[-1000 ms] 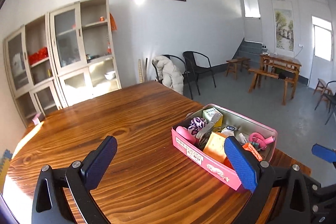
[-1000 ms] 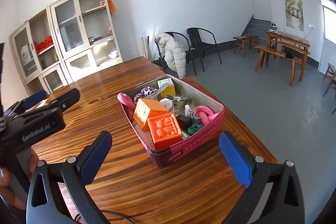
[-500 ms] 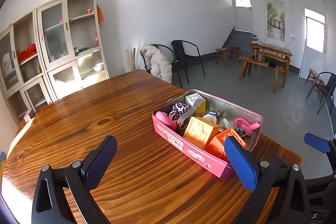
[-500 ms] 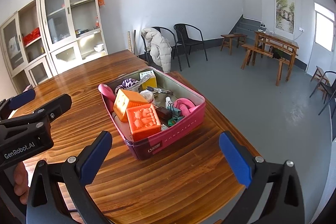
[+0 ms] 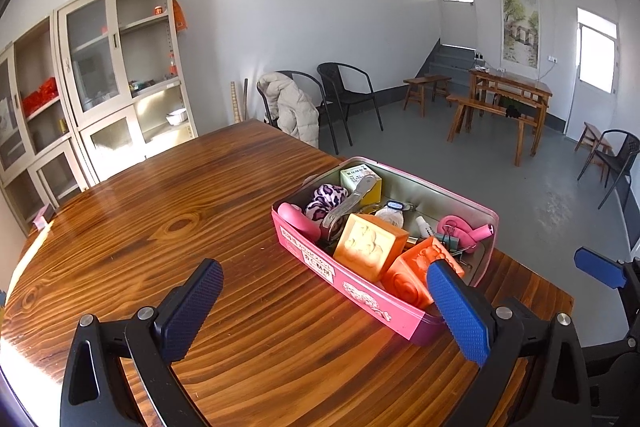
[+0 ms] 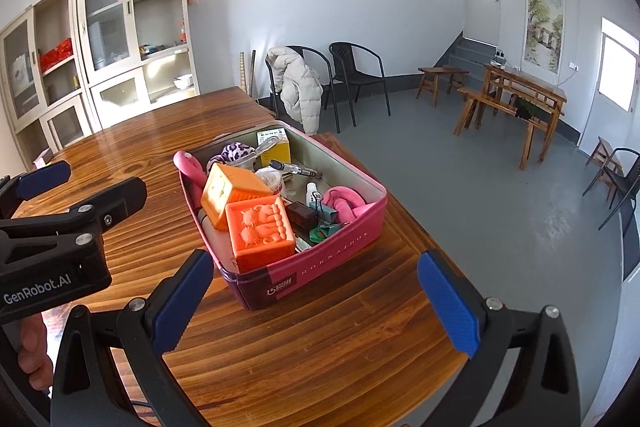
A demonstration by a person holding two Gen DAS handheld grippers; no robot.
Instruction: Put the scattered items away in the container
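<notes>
A pink tin box (image 5: 360, 293) (image 6: 332, 261) stands on the wooden table (image 5: 160, 235) (image 6: 320, 347) near its right corner. It holds two orange embossed cubes (image 5: 370, 245) (image 6: 260, 231), a yellow carton (image 5: 360, 179), a purple spotted scrunchie (image 5: 326, 197), a pink roll (image 6: 344, 205), binder clips and other small items. My left gripper (image 5: 326, 311) is open and empty, hovering above the table short of the box. My right gripper (image 6: 316, 301) is open and empty too, in front of the box's near end. The left gripper's body (image 6: 60, 235) shows at the left of the right wrist view.
The table's right edge and near corner (image 6: 440, 307) drop to a grey floor. Cabinets (image 5: 100, 75) line the far left wall. Black chairs (image 5: 348, 95), one with a pale jacket (image 5: 292, 111), stand behind the table. Benches and a wooden desk (image 5: 508, 95) stand at the far right.
Both grippers have drawn back and shifted a little, so the box sits further left and more centred in each view. Jaws stay open; nothing was picked up.
</notes>
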